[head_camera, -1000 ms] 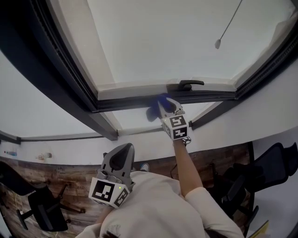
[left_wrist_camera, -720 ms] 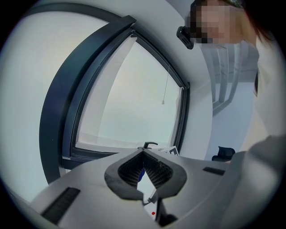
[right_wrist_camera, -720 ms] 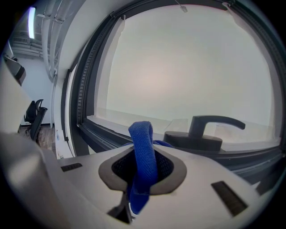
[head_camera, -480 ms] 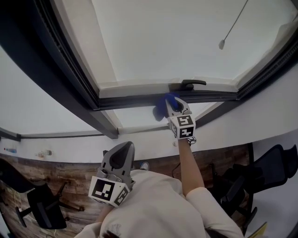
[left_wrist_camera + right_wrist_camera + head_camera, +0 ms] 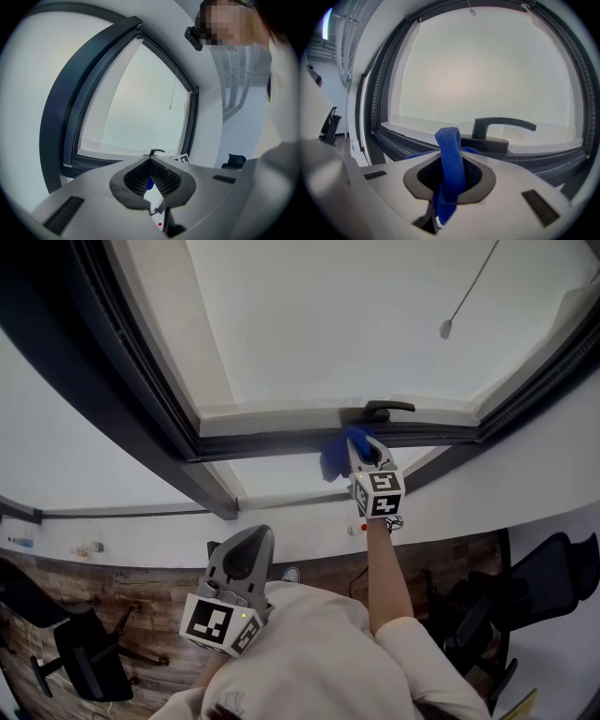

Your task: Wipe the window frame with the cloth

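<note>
A blue cloth (image 5: 339,452) is pressed against the dark lower bar of the window frame (image 5: 253,442), just below the black window handle (image 5: 377,411). My right gripper (image 5: 361,444) is shut on the blue cloth (image 5: 450,159), which folds up between its jaws; the handle (image 5: 497,129) lies just beyond and the frame bar (image 5: 398,140) runs to the left. My left gripper (image 5: 246,554) hangs low near the person's chest, shut with nothing in it. In the left gripper view, the left gripper (image 5: 151,164) points towards the window frame (image 5: 89,159) from farther off.
A blind cord with a small weight (image 5: 447,330) hangs before the pale glass. Dark office chairs stand on the wooden floor at the left (image 5: 80,662) and right (image 5: 534,577). A white wall ledge (image 5: 131,521) runs below the window.
My right gripper has slid the blue cloth rightwards along the lower frame bar, ending under the handle. The left gripper has stayed where it was.
</note>
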Tool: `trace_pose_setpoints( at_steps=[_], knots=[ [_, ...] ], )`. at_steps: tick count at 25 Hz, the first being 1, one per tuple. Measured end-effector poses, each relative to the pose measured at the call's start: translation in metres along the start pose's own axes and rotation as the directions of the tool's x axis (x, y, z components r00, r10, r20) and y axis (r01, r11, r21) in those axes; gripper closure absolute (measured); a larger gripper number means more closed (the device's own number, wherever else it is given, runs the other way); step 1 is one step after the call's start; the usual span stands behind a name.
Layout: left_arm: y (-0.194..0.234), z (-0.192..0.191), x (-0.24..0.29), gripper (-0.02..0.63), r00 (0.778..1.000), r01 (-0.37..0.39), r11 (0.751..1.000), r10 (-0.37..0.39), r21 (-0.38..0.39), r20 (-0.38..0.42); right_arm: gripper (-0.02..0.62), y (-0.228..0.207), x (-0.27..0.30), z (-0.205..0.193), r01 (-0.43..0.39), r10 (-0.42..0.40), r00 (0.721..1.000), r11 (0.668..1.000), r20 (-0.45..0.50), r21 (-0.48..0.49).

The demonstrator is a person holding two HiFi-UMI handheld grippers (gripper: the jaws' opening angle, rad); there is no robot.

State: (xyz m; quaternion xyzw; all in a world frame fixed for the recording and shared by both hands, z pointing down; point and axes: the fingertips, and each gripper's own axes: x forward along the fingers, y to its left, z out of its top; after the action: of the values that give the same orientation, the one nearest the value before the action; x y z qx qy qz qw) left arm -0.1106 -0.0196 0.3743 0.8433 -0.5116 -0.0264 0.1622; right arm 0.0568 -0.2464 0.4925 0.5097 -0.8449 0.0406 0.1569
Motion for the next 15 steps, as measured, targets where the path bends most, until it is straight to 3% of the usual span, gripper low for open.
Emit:
trace_pose_setpoints(
  at_steps=[8, 15],
  knots=[
    [-0.001, 0.001, 0.000, 0.597, 1.000, 0.010, 1.000, -0.010, -0.002, 0.001, 0.537, -0.006, -0.003, -0.002, 0.035, -0.034, 0.999, 0.999, -0.014, 0.022],
    [0.002, -0.006, -0.005, 0.597, 0.999, 0.035, 0.999, -0.036, -0.017, -0.025, 0.537, 0.013, -0.020, 0.001, 0.042, -0.042, 0.999, 0.997, -0.005, 0.068]
  ],
)
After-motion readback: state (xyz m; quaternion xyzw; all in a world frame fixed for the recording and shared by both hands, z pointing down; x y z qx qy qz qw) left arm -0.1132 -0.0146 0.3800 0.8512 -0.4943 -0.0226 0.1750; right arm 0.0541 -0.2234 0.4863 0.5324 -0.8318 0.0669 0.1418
